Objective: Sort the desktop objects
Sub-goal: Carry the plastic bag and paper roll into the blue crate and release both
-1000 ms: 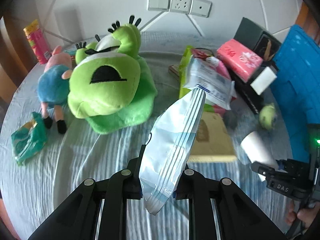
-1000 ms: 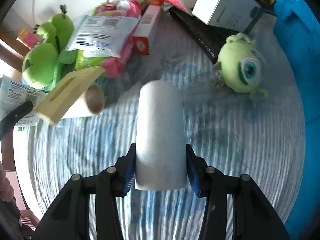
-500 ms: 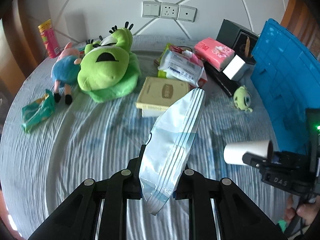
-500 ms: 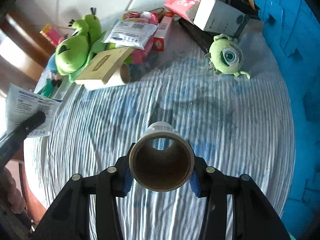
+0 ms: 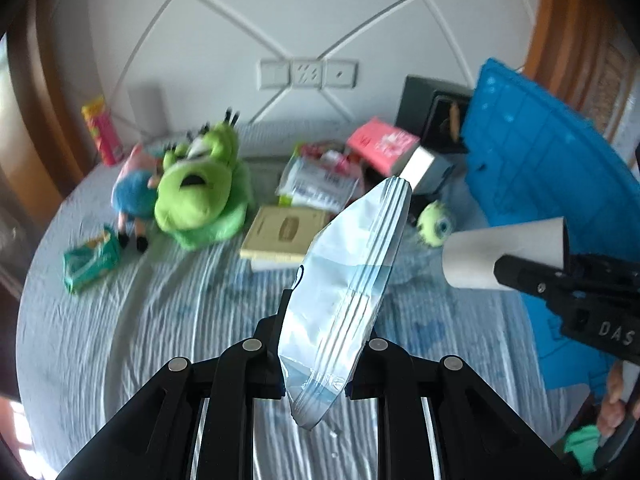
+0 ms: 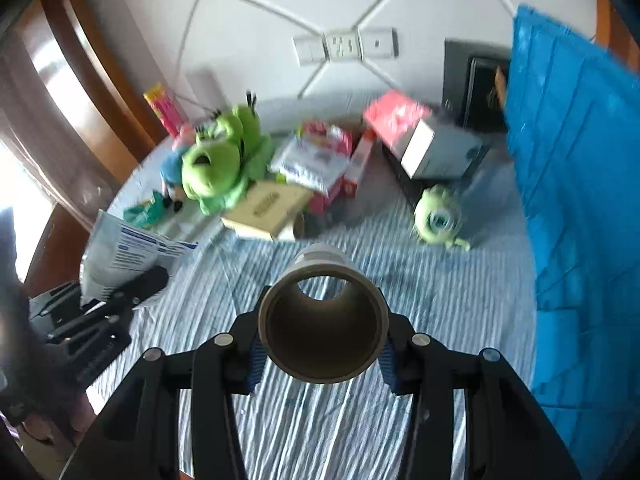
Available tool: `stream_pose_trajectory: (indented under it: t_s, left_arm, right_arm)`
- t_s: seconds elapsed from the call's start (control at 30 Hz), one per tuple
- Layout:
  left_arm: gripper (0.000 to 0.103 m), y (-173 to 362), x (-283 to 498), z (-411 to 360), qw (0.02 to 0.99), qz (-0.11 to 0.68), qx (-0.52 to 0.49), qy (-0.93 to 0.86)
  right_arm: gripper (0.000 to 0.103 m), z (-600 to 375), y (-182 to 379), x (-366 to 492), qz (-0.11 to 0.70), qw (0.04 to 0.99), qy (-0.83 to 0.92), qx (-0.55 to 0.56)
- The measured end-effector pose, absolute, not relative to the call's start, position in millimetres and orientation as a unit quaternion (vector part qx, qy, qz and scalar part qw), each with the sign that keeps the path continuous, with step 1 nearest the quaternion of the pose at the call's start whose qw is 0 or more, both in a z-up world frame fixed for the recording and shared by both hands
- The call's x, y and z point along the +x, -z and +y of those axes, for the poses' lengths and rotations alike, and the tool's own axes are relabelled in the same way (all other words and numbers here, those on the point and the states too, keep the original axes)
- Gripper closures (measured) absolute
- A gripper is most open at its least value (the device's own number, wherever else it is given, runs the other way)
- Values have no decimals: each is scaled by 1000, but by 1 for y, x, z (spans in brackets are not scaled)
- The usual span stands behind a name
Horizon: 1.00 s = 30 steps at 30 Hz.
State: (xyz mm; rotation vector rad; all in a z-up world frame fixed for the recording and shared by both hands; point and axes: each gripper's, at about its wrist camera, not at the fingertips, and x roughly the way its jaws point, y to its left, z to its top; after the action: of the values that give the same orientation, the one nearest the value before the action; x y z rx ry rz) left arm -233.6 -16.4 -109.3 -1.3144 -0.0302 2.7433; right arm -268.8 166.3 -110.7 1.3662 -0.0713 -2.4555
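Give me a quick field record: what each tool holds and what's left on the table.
left tool: shut on pale blue-and-white plastic pouch
right tool: shut on brown cardboard tube
surface: round table with blue striped cloth
still lying there: big green plush frog, small green one-eyed plush, tan book
right side: blue crate

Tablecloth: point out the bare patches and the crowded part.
The tablecloth lies bare between the one-eyed green plush, the blue crate and the near edge. Also bare: below the green packet. Crowded: the far side, around the frog plush and the book.
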Motion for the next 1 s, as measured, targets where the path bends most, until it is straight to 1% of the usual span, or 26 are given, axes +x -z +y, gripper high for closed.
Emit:
stream_pose_trajectory:
  t_s: [0.27, 0.5, 0.63, 0.73, 0.9, 1.0]
  left_arm:
    - [85, 67, -220, -4, 87, 1, -386, -918]
    - [85, 34, -211, 33, 126, 7, -348, -929]
    - [85, 14, -208, 79, 151, 11, -327, -933]
    - [85, -3, -205, 126, 175, 15, -310, -935]
    - [85, -42, -192, 225, 212, 12, -263, -941]
    - [85, -55, -186, 286, 238, 18, -262, -935]
  right_arm:
    - [58, 174, 46, -238, -31, 139, 892, 428]
    - [58, 206, -2, -218, -39, 108, 914, 389]
    - [58, 248, -27, -203, -41, 77, 927, 365]
    - [58, 286, -38, -194, -39, 54, 933, 355]
    - [58, 378, -64, -169, -29, 25, 945, 325]
    - [58, 430, -72, -160, -16, 11, 946, 323]
